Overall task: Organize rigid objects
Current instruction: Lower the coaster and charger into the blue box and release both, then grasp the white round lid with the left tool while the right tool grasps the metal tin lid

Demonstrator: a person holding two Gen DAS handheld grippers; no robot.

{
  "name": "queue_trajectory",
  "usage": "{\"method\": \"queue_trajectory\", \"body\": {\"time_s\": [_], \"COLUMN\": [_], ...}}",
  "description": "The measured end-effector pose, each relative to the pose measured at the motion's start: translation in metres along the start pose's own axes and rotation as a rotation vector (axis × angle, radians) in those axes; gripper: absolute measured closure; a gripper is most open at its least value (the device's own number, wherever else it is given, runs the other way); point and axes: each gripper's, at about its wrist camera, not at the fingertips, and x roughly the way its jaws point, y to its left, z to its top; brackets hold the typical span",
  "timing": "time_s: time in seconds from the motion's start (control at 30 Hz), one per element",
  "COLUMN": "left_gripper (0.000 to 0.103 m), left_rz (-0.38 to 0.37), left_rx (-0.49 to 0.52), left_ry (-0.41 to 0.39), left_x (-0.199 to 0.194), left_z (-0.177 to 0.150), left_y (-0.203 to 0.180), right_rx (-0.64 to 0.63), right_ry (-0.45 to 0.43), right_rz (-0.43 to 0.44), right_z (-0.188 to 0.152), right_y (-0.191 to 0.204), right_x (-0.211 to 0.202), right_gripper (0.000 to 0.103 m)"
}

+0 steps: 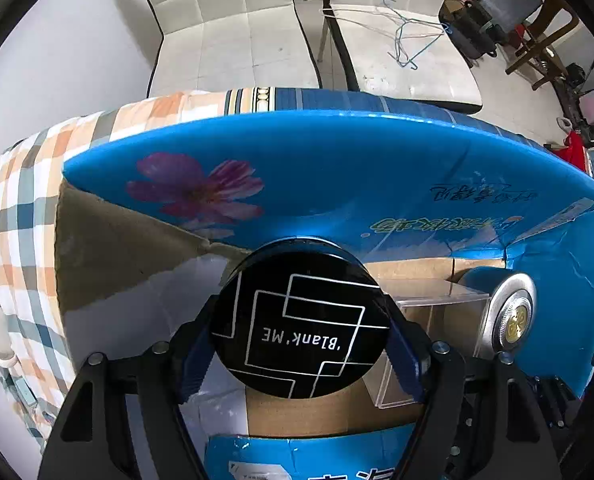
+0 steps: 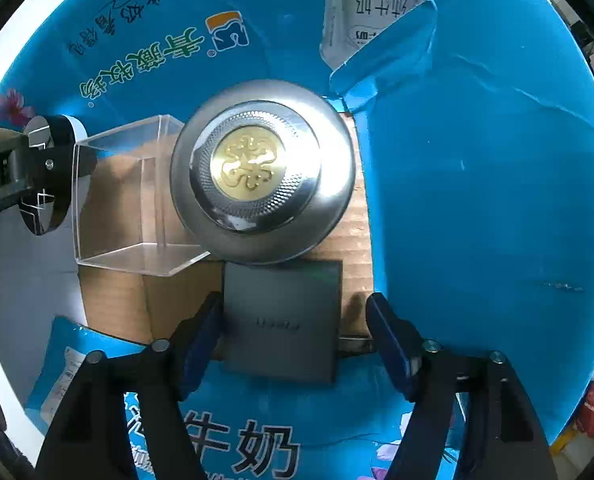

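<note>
The left gripper (image 1: 300,344) squeezes the hard, smooth black round tin (image 1: 300,326) by its sides over the blue box (image 1: 337,152), while the right gripper (image 2: 295,336) is open around the dark square box (image 2: 283,320).

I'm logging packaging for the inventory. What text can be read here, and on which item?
"Blank'ME", upside down: black round compact held by the left gripper.
"牛奶": blue box flap.
Other Chinese print on the blue box: upside down, not transcribed.
Dark square box: logo too faint.
</note>
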Motion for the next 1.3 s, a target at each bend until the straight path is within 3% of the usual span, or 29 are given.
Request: {"method": "queue_trajectory", "body": {"time_s": [0.17,0.23,0.27,0.37,0.53,0.8,1.3], "left_gripper": [0.019,0.002,0.0,0.0,0.0,0.0,0.0], "left_rz": [0.025,0.044,0.054,0.011,0.008,0.004,0.003], "left_rx": [-0.001,-0.001,-0.005,-0.036,-0.038,-0.053,-0.019], "left_ry": [-0.01,-0.015,-0.021,-0.028,-0.056,-0.143,-0.294], "left_x": [-0.006,-0.008,-0.009,-0.016,-0.03,-0.073,-0.165], "left_z": [-0.001,0.0,0.0,-0.003,-0.012,-0.056,-0.137], "left_y": [-0.004,-0.004,-0.002,0.004,0.003,0.005,-0.013], "right_rx": [-0.012,-0.012,-0.013,-0.011,-0.024,-0.077,-0.149], "right_ry": [-0.019,-0.026,-0.03,-0.042,-0.07,-0.148,-0.319], "right_rz": [-0.002,-0.006,-0.011,-0.008,-0.006,0.0,0.081], "right_z": [0.007,0.006,0.007,0.007,0.006,-0.016,-0.102], "right_y": [0.001,0.003,0.004,0.004,0.008,0.017,0.011], "right_x": [-0.009,-0.013,-0.016,-0.025,-0.041,-0.085,-0.191], "right_gripper": [0.012,0.012,0.012,0.008,0.007,0.007,0.007]}}
